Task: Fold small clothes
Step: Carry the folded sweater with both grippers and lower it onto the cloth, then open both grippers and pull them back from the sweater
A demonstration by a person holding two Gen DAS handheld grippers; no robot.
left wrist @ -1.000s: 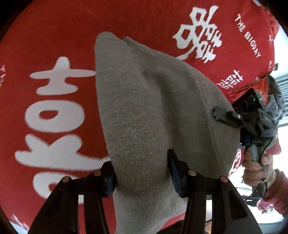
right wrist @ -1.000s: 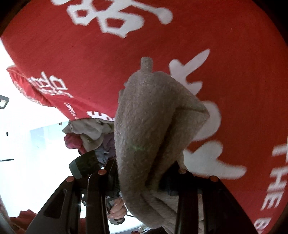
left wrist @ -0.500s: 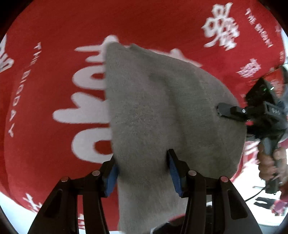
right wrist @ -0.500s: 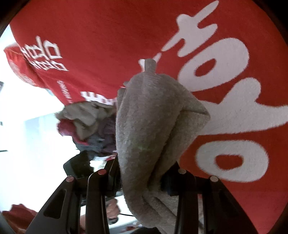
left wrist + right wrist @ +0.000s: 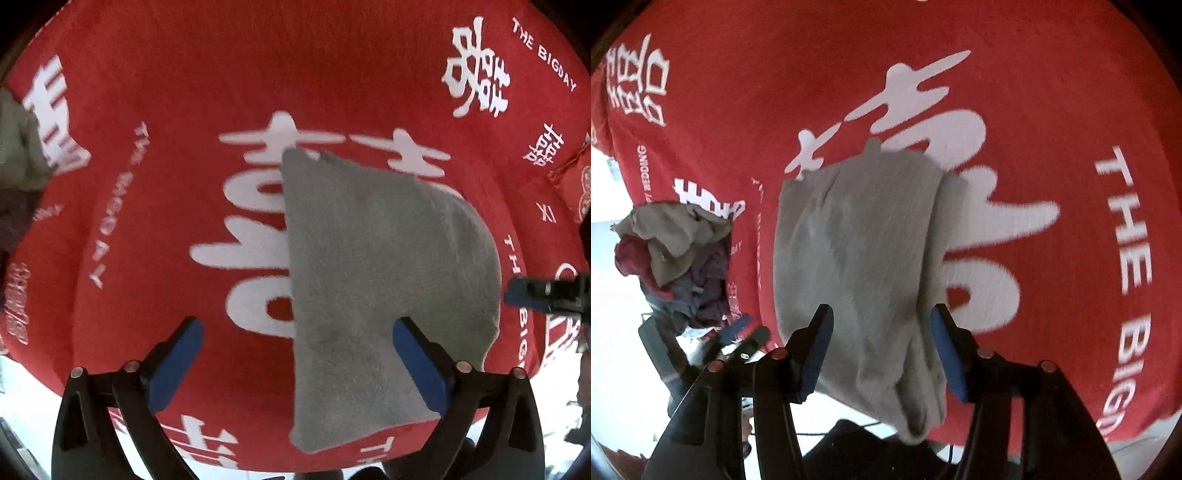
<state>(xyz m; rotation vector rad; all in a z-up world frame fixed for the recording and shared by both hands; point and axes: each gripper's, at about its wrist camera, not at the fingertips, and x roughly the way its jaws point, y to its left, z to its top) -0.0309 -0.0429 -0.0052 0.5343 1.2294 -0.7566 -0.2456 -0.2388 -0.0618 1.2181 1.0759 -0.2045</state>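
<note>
A folded grey knit garment (image 5: 380, 266) lies on the red cloth with white characters (image 5: 184, 92). My left gripper (image 5: 295, 354) is open, its blue pads wide apart, above the garment's near end. In the right wrist view the same grey garment (image 5: 857, 251) lies in folds on the red cloth (image 5: 1052, 110). My right gripper (image 5: 881, 350) is open, its pads standing on either side of the garment's near edge. The right gripper's tip also shows at the right edge of the left wrist view (image 5: 543, 291).
A heap of unfolded clothes (image 5: 676, 258), grey, maroon and dark blue, sits at the left edge of the red cloth. Part of it shows at the left of the left wrist view (image 5: 18, 147). The cloth's near edge drops off to a bright floor.
Both grippers have opened and let go of the grey garment, which has dropped flat onto the red cloth. Both grippers have risen away from it.
</note>
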